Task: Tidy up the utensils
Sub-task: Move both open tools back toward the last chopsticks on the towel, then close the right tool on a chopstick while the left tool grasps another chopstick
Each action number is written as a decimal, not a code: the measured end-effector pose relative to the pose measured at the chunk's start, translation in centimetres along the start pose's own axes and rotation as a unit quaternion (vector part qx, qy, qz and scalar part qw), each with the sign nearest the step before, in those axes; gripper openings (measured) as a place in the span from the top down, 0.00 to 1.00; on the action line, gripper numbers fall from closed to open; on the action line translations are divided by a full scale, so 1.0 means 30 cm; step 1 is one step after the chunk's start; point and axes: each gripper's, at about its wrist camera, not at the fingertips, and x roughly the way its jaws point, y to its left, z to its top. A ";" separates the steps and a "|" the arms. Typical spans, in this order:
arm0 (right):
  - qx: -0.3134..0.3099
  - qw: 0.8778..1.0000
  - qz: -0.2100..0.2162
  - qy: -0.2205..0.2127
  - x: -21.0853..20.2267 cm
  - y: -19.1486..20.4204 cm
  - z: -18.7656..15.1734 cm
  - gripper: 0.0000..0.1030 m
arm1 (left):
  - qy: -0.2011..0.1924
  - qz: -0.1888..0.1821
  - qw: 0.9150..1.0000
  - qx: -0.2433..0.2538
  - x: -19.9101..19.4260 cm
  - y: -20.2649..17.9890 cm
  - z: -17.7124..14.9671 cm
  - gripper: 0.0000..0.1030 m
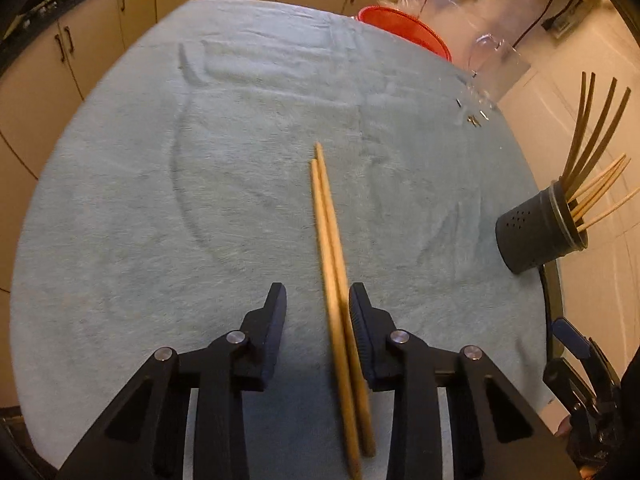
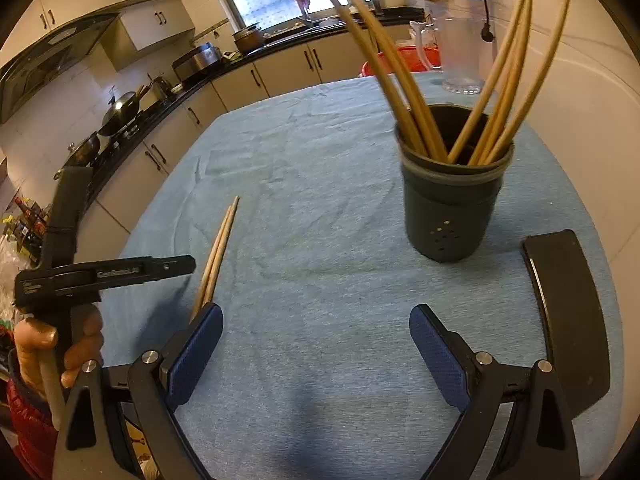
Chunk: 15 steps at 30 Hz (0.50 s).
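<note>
A pair of wooden chopsticks (image 1: 330, 240) lies between my left gripper's (image 1: 318, 300) fingers, against the right finger, with a wide gap to the left finger; the jaws are open. The pair also shows in the right wrist view (image 2: 218, 252), pointing away over the blue cloth. A dark grey perforated holder (image 2: 454, 204) stands upright with several chopsticks (image 2: 472, 80) in it; it shows at the table's right edge in the left wrist view (image 1: 536, 228). My right gripper (image 2: 316, 340) is open and empty, in front of the holder.
A round table with a blue cloth (image 2: 320, 184). A clear glass jug (image 2: 460, 56) and a red basin (image 2: 404, 60) stand at the far side. A black curved piece (image 2: 568, 312) lies at the right edge. Kitchen counters run behind.
</note>
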 end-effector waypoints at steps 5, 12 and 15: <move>0.006 1.000 0.004 0.000 -0.001 -0.012 0.005 0.06 | 0.014 0.025 1.000 0.007 0.043 -0.016 0.022 0.77; 0.007 1.000 0.004 0.003 0.006 -0.018 0.009 0.07 | 0.014 0.051 0.998 0.015 0.075 -0.024 0.048 0.78; 0.005 1.000 0.004 0.009 0.006 -0.012 0.012 0.09 | 0.009 0.067 0.998 0.014 0.089 -0.016 0.067 0.83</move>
